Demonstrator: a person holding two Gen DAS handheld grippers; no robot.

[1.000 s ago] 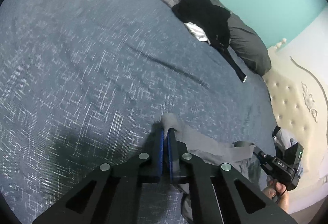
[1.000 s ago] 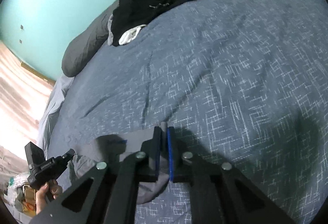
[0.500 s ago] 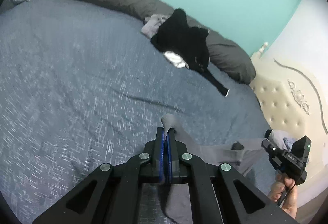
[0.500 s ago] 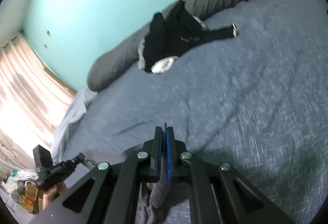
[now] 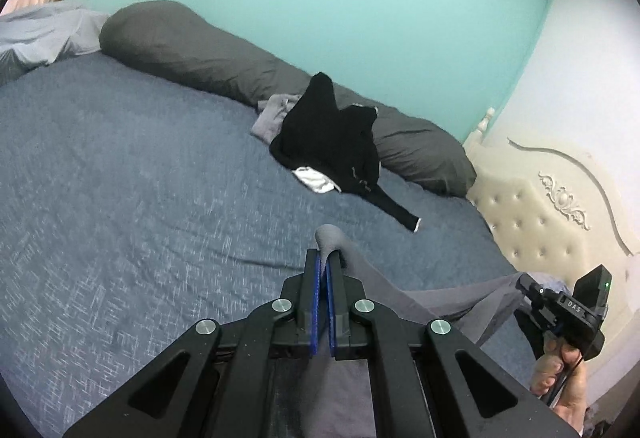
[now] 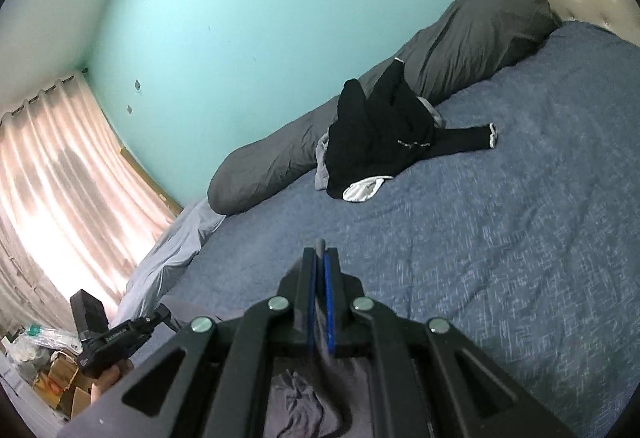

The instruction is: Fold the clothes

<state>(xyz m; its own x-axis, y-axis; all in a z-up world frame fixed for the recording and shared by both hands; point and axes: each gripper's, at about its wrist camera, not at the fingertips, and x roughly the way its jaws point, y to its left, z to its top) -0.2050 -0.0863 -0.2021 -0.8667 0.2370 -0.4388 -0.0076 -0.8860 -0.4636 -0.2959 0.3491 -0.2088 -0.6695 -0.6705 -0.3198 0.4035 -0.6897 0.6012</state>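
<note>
A grey garment (image 5: 432, 298) hangs stretched between both grippers above the blue bedspread (image 5: 140, 197). My left gripper (image 5: 323, 258) is shut on one corner of it, a fold of cloth poking out past the blue pads. My right gripper (image 6: 320, 256) is shut on another corner, and the grey garment (image 6: 304, 398) droops below it. Each view shows the other gripper in a hand: the right one (image 5: 568, 314) at lower right, the left one (image 6: 116, 338) at lower left.
A heap of clothes with a black top (image 5: 336, 141) lies at the far side of the bed against a long dark grey pillow (image 5: 192, 45). A cream tufted headboard (image 5: 540, 222) stands on the right. Curtains (image 6: 52, 173) and floor clutter (image 6: 44, 370) lie beyond the bed's left side.
Both grippers have risen from the bedspread and tipped up toward level, lifting the grey garment off the bed. More of the turquoise wall is in view now.
</note>
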